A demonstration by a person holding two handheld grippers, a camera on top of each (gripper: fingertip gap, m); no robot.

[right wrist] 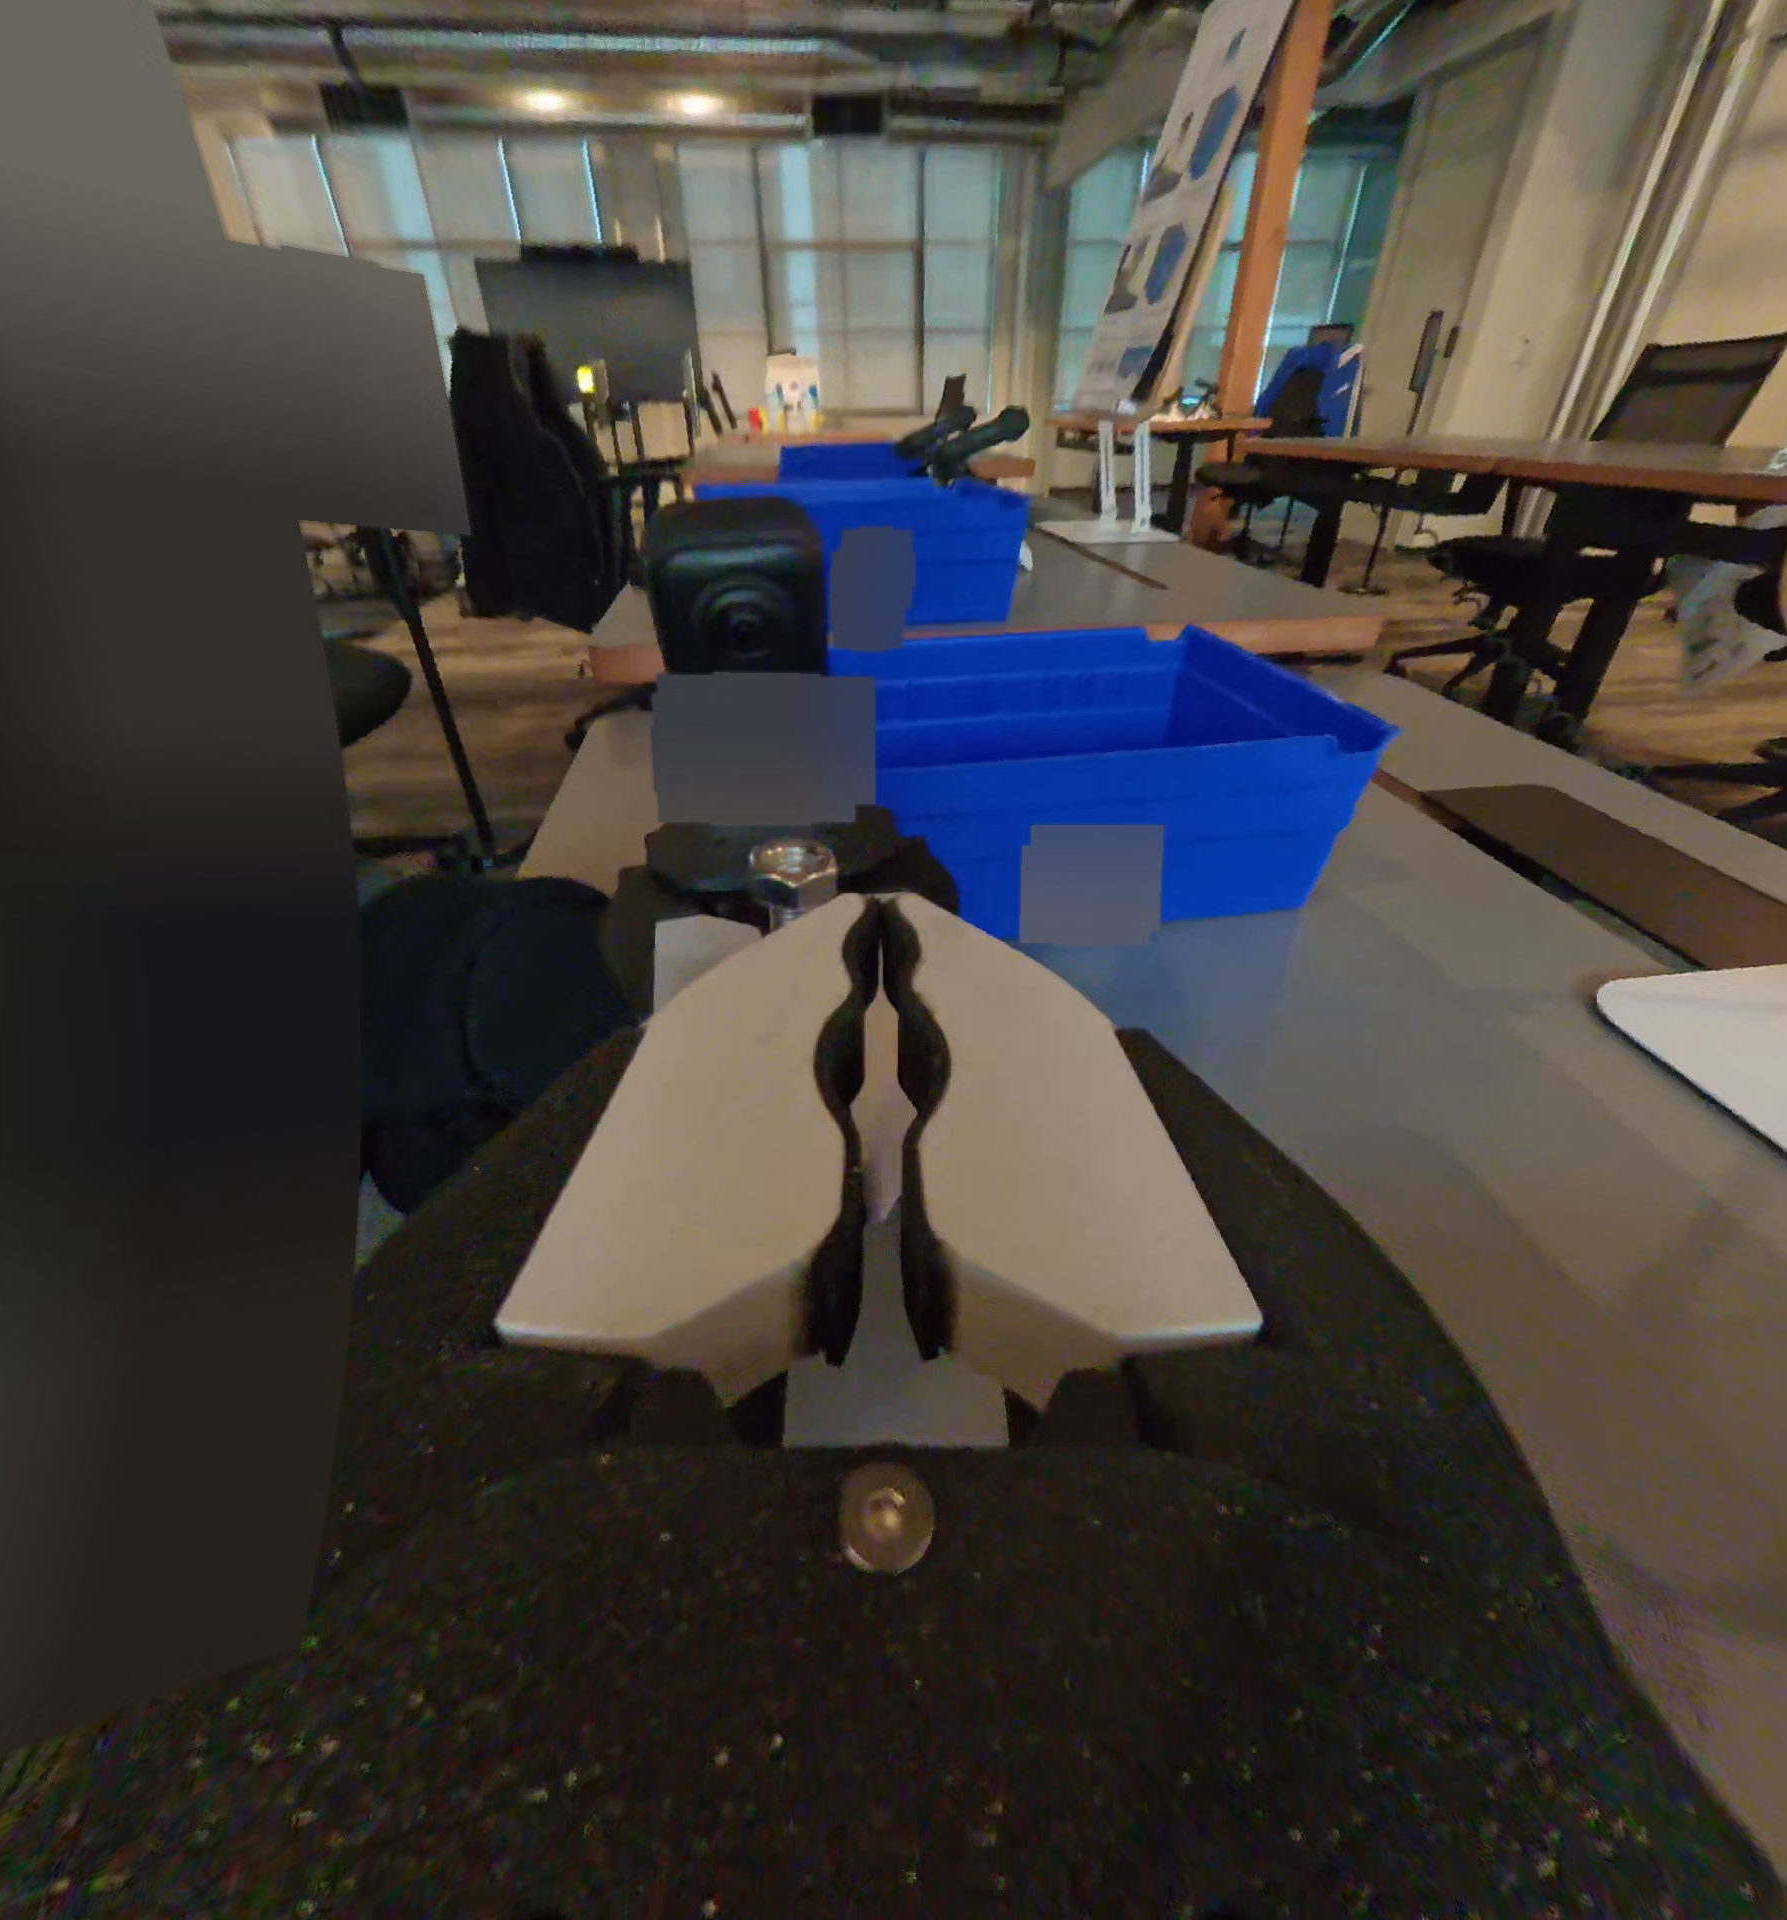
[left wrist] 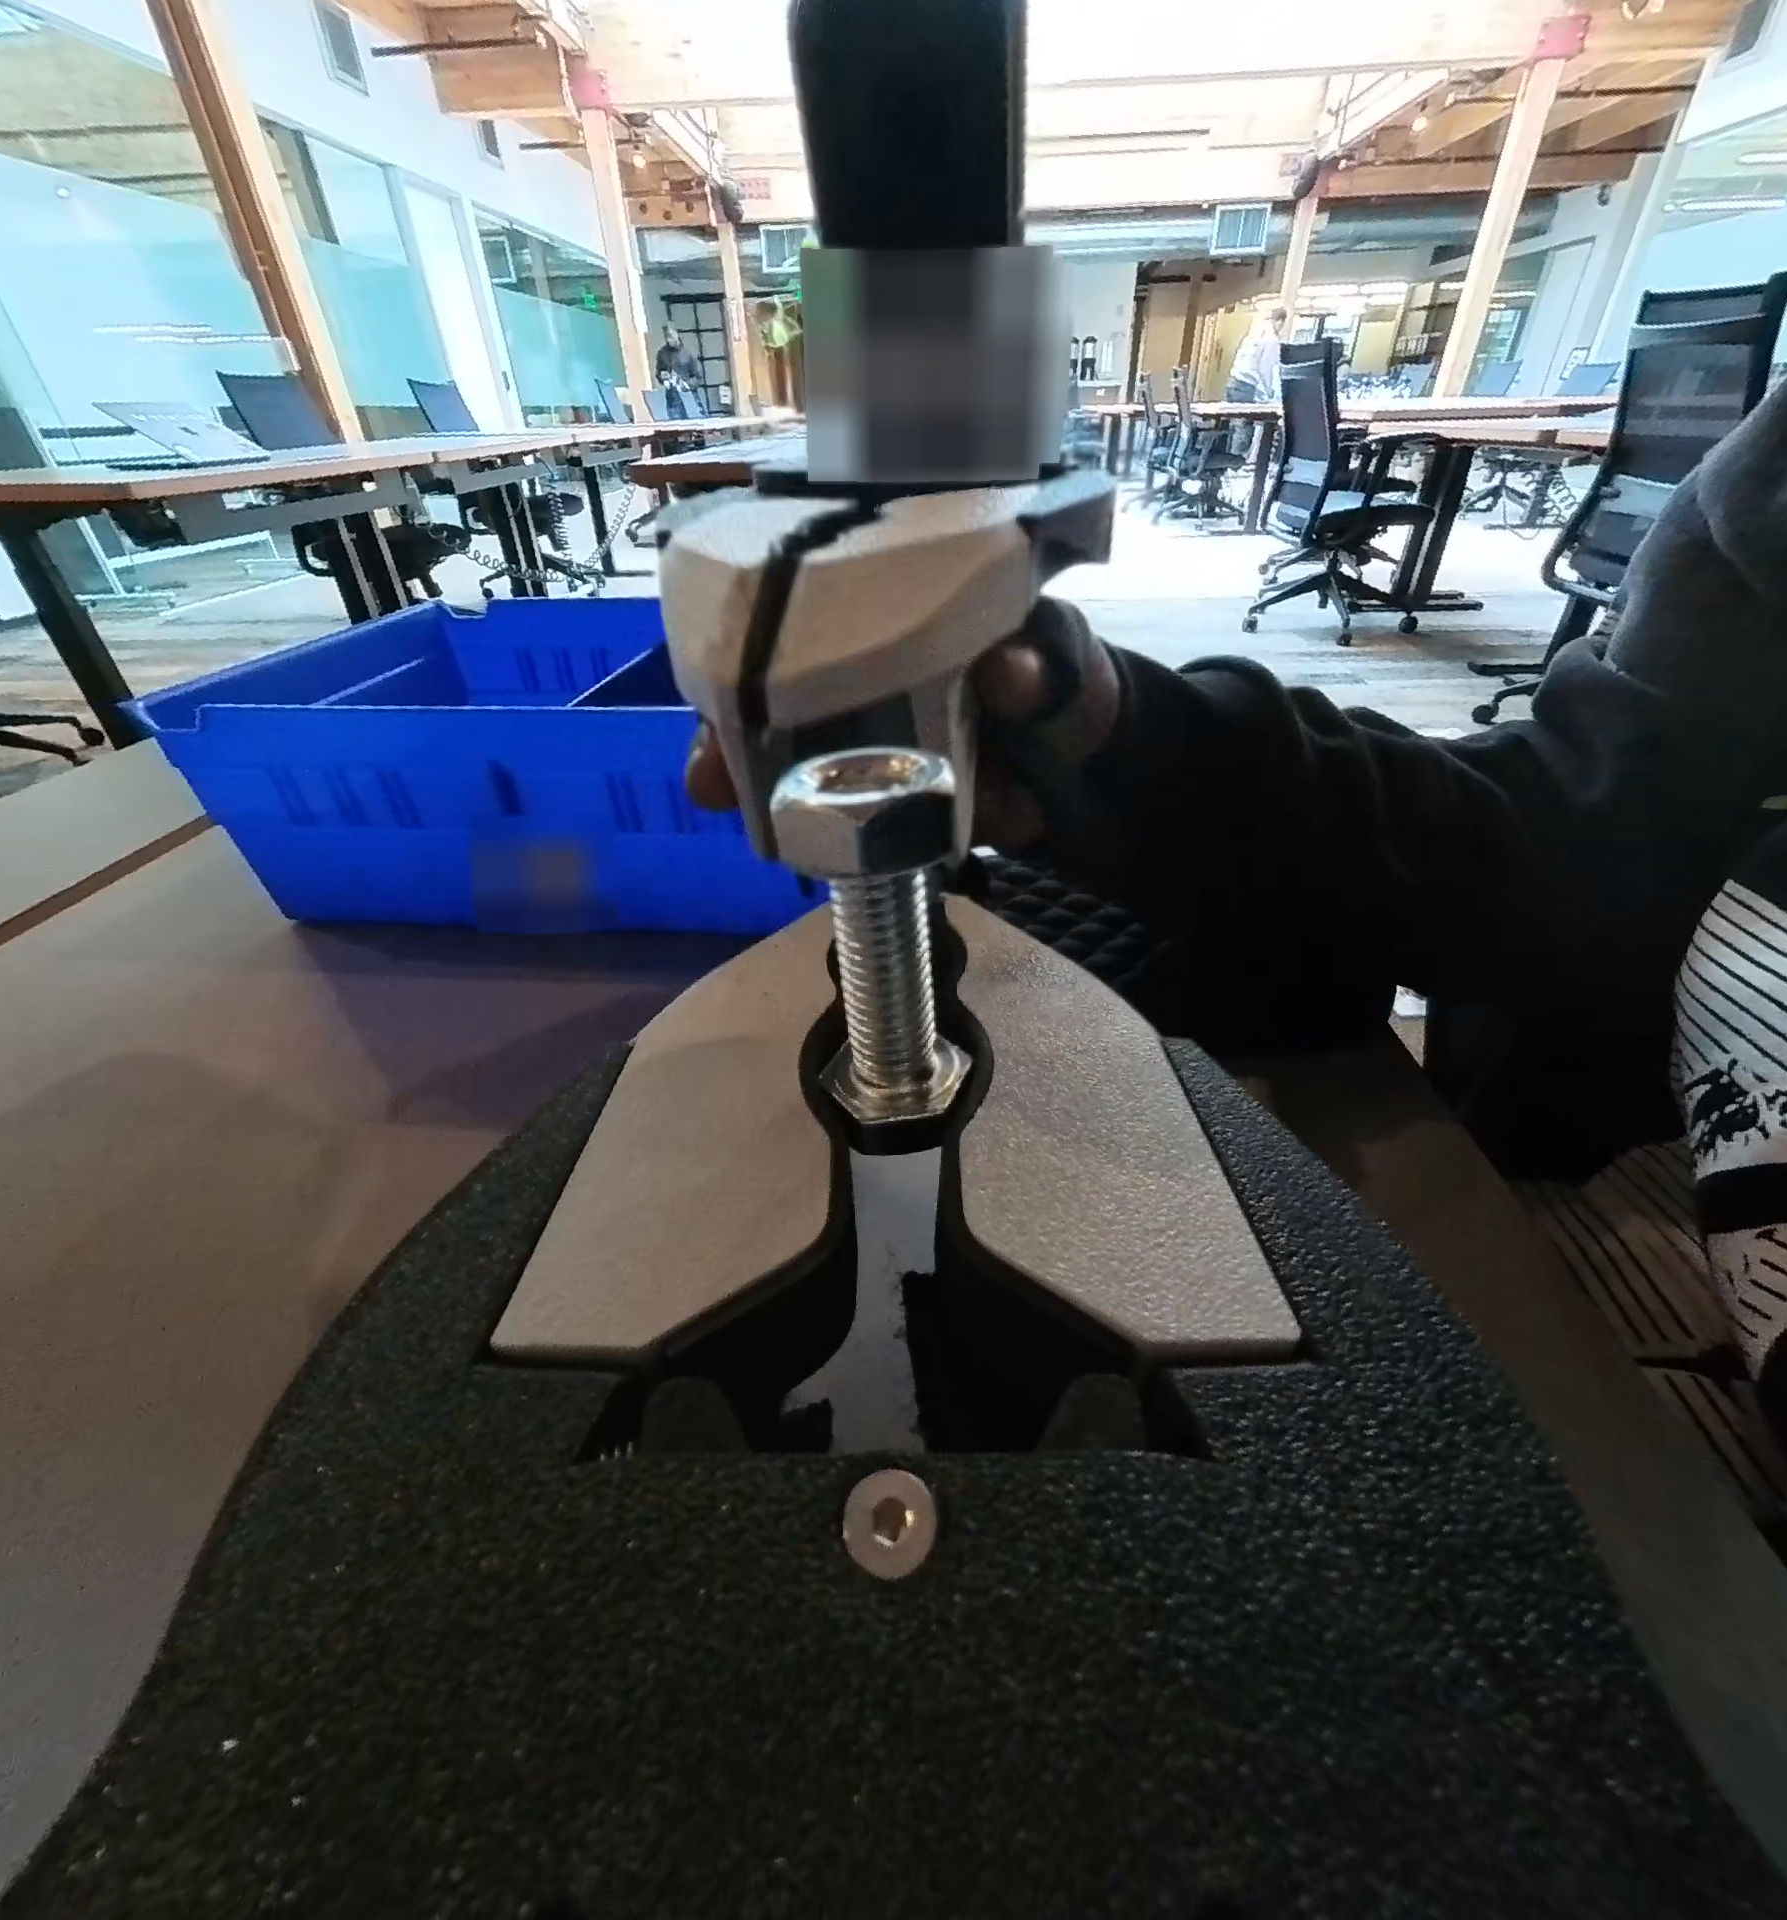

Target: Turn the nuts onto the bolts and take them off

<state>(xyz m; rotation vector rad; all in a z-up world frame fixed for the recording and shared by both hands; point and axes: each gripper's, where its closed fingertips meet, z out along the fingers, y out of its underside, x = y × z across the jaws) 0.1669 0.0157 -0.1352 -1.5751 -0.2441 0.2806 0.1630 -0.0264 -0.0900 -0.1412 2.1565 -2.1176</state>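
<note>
Gripping, left gripper (left wrist: 894,1081): jaws nearly closed around a hexagonal steel nut (left wrist: 894,1091), seated in a rounded notch between grey pebbled pads on a rough black body.
Bolt (left wrist: 884,935): bright zinc, threaded shank standing upright through the nut, hex head on top.
Right gripper (left wrist: 868,665): reaches in from the far side in the left wrist view, jaws pinched on the bolt just under its head; in its own view the wavy black-edged pads (right wrist: 1024,1091) are almost touching, with the bolt head showing at their tips.
Hand (left wrist: 1055,727): dark-gloved, behind the right gripper.
Bin (left wrist: 432,790): blue plastic, divided, on the grey tabletop (left wrist: 141,1143) just beyond.
</note>
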